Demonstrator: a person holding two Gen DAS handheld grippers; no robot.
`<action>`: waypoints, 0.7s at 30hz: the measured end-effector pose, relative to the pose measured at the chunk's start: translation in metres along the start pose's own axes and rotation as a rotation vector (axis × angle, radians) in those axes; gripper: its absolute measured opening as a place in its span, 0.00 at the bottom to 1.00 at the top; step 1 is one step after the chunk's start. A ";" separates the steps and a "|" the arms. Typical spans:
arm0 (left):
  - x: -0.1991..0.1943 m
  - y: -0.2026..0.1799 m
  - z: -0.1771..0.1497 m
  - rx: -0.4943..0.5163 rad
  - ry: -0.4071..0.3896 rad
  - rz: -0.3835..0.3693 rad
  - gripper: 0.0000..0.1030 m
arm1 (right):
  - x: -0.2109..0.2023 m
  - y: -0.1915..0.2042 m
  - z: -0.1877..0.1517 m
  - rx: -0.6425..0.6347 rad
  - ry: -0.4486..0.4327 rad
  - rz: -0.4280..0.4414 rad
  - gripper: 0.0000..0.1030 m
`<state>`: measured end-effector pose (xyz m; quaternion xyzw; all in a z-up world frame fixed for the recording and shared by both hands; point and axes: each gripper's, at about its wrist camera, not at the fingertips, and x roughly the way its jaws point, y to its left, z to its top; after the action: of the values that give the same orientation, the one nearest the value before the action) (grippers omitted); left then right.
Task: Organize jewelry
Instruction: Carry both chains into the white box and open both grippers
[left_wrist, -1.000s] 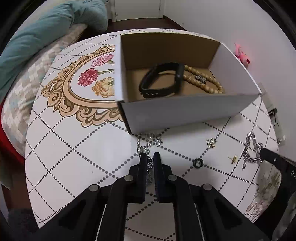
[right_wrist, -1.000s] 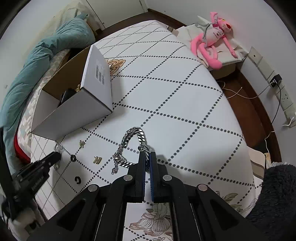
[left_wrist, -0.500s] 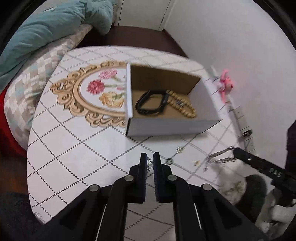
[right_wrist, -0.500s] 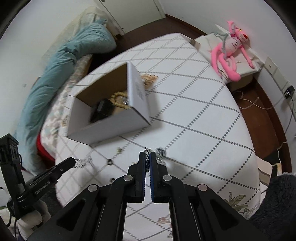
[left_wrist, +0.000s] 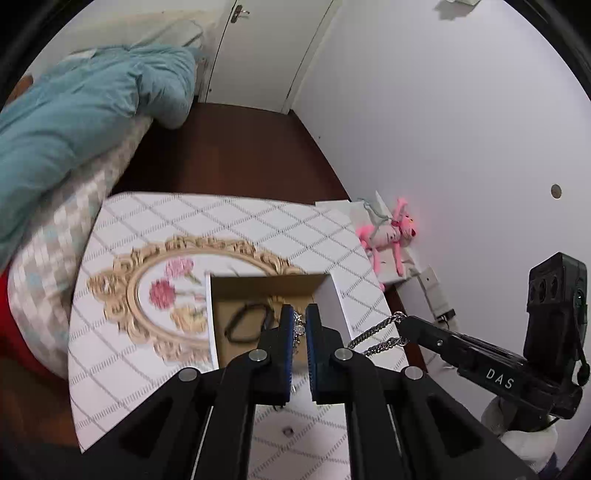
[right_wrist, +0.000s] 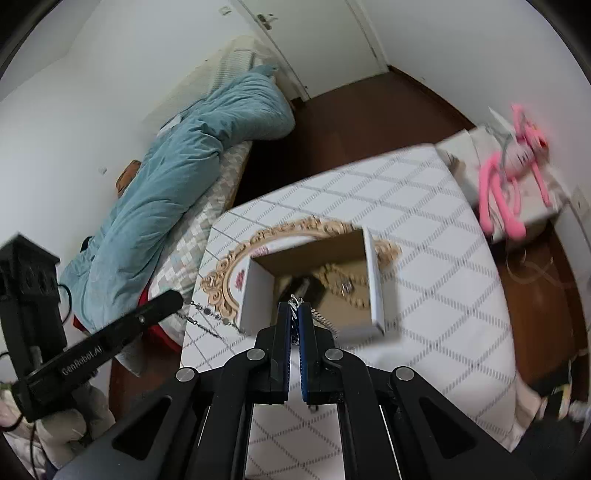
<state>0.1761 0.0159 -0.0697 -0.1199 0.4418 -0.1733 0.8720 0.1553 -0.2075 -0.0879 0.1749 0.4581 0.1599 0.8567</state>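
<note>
One open box (left_wrist: 339, 295), two hanging chains (left_wrist: 373, 334) (left_wrist: 297, 326), one black band (left_wrist: 246, 325), one bead string (right_wrist: 334, 277), one pink toy (left_wrist: 388, 236).

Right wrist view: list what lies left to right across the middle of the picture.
Left gripper → thin chain hanging from it → cardboard box → pink plush toy at the right edge.

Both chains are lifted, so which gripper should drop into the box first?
Probably left: left gripper holds its bracelet over the box's middle; right gripper dangles its chain by the right wall.
</note>
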 end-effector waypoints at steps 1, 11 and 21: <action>0.006 0.001 0.005 -0.001 0.009 0.000 0.04 | 0.005 0.003 0.008 -0.010 0.006 -0.001 0.04; 0.066 0.027 0.008 -0.030 0.152 0.037 0.04 | 0.065 0.010 0.039 -0.041 0.120 -0.027 0.04; 0.093 0.052 0.002 -0.115 0.251 0.178 0.09 | 0.130 0.000 0.035 -0.043 0.302 -0.066 0.04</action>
<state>0.2388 0.0257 -0.1555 -0.1072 0.5652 -0.0833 0.8137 0.2541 -0.1568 -0.1648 0.1152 0.5836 0.1660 0.7865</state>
